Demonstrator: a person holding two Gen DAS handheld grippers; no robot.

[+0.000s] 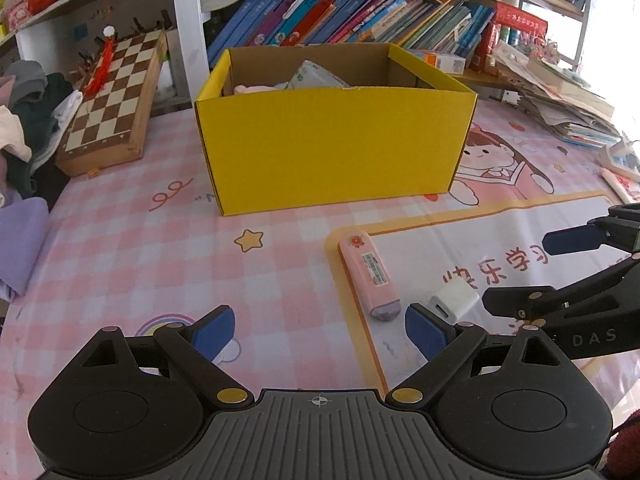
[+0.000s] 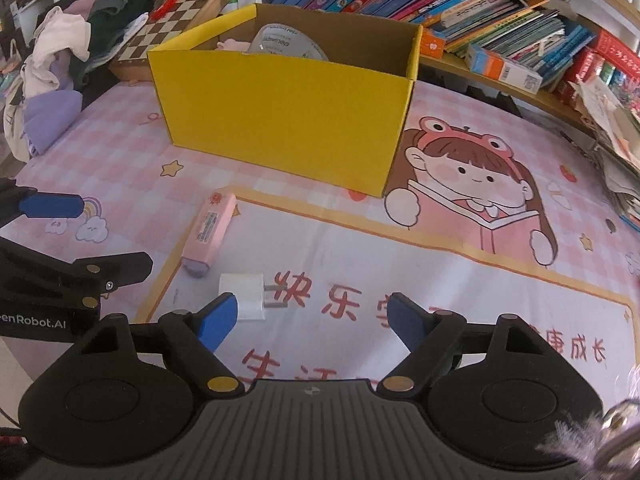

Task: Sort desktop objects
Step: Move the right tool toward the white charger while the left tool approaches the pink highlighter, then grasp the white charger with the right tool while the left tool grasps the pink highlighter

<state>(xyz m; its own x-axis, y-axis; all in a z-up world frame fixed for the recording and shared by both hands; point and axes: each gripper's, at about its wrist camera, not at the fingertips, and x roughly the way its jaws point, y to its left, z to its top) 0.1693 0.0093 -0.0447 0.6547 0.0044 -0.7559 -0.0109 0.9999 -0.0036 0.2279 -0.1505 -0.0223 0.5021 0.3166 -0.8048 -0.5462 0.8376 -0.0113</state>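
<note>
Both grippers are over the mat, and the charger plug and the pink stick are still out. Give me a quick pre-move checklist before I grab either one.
1. Left gripper open and empty: ok.
2. Right gripper open and empty: ok.
3. White square charger plug unobstructed on the pink cartoon desk mat: ok, it lies by the right gripper's left fingertip, prongs pointing right.
4. Pink oblong stick with barcode label free to grasp: ok, lying flat, apart from the plug.
5. Yellow cardboard box open on top: ok, some items already inside.
6. Room left inside the box: cannot tell, its floor is hidden.
</note>
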